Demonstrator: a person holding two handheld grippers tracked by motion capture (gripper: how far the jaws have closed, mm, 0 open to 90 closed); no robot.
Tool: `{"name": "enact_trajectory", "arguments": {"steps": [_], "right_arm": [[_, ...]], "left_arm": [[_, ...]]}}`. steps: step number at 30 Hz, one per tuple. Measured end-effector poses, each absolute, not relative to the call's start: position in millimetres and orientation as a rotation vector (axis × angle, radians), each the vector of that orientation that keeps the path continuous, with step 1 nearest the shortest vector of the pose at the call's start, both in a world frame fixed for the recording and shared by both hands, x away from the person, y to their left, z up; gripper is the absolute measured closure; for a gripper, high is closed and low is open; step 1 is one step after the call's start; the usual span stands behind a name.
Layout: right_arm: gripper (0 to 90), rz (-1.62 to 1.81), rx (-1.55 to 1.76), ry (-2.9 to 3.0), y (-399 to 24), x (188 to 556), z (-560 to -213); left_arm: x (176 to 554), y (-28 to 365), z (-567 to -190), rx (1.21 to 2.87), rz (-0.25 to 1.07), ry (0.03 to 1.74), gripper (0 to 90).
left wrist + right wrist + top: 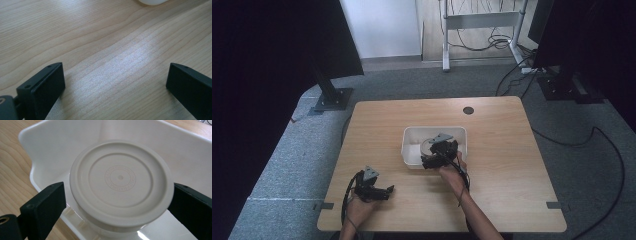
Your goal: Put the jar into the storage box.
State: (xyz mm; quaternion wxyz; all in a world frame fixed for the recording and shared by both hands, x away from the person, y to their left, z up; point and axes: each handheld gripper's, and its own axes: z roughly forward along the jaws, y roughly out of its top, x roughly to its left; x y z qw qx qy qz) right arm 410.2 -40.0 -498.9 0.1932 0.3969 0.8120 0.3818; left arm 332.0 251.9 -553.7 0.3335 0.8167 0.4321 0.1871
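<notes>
**Round lid between my right jaws, over the white bin**

My left gripper (388,190) rests low on the wooden table (502,150) at about 7 o'clock from the table's middle, held in my left hand (357,207). Its jaws stand wide apart, with nothing but bare wood grain between them. A white edge of the bin (152,2) peeks in at 12 o'clock of the left gripper view.

The white bin (409,135) sits near the table's centre. My right gripper (434,160) reaches into it from 6 o'clock, carried by my right hand (452,172). In the right gripper view a round cream lid (121,182) atop a container lies between the jaws, over the bin (50,142). The right jaw touches the lid's rim at 3 o'clock; the left jaw sits just beside the rim at 8 o'clock. I cannot tell whether the jaws actually clamp it.
</notes>
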Motion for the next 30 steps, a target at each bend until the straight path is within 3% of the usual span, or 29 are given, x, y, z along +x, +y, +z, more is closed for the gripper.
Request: {"name": "enact_trajectory", "arguments": {"steps": [30], "right_arm": [[3.2,1.096,0.994,2.311,-60,380,-493]], "left_arm": [[332,252,-554,2.135,0.488,1.132,0.4]]}}
